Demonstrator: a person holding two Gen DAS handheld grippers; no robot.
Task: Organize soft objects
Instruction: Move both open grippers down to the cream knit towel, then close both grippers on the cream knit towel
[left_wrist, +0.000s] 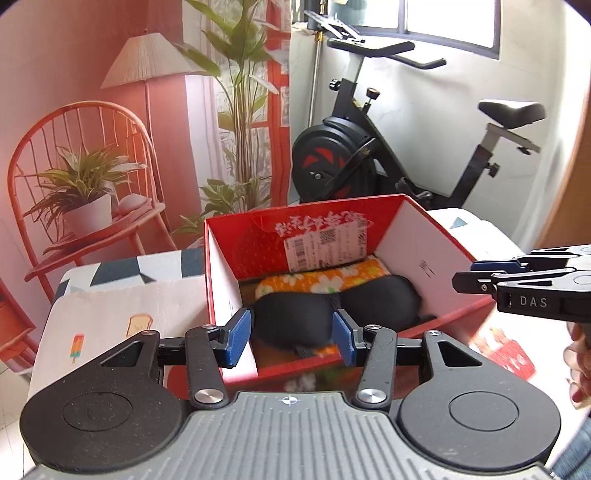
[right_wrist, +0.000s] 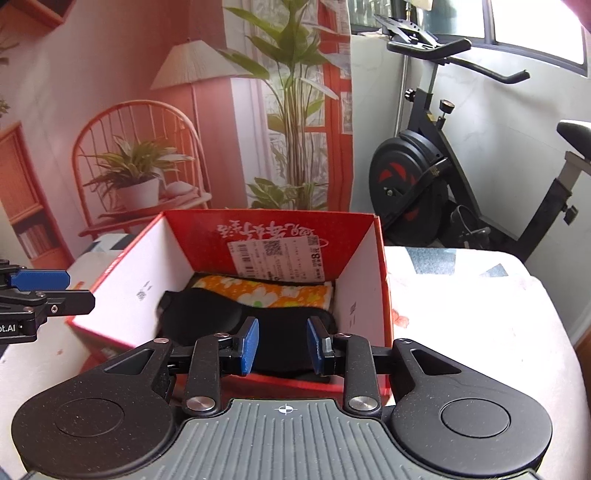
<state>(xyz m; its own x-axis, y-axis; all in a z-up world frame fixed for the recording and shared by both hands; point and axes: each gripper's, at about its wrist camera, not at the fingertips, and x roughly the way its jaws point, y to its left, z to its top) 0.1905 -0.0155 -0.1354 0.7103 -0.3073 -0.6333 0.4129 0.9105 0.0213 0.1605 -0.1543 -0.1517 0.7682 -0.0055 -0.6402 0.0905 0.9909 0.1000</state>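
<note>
My left hand-held gripper (left_wrist: 292, 338) | released, empty, like right (right_wrist: 282, 345) | risk: snagging mask (left_wrist: 332, 310) (loose in box (left_wrist: 436, 240)) while leaving.

**Hidden, cropped and blurred parts of the scene**

The black eye mask (left_wrist: 334, 314) lies over the orange flowered cloth (left_wrist: 325, 280) in the red box (left_wrist: 436, 258), so most of the cloth is hidden. In the right wrist view the hand-held gripper's fingers (right_wrist: 248, 345) cover the mask's near edge. The box's near wall is blurred in the left wrist view. The label (right_wrist: 280, 258) on the far wall carries print too small to read. The exercise bike (right_wrist: 436, 173) is cut off by the right edge, its saddle only partly visible. A person's hand (left_wrist: 578, 369) is cropped at the right edge and blurred.
</note>
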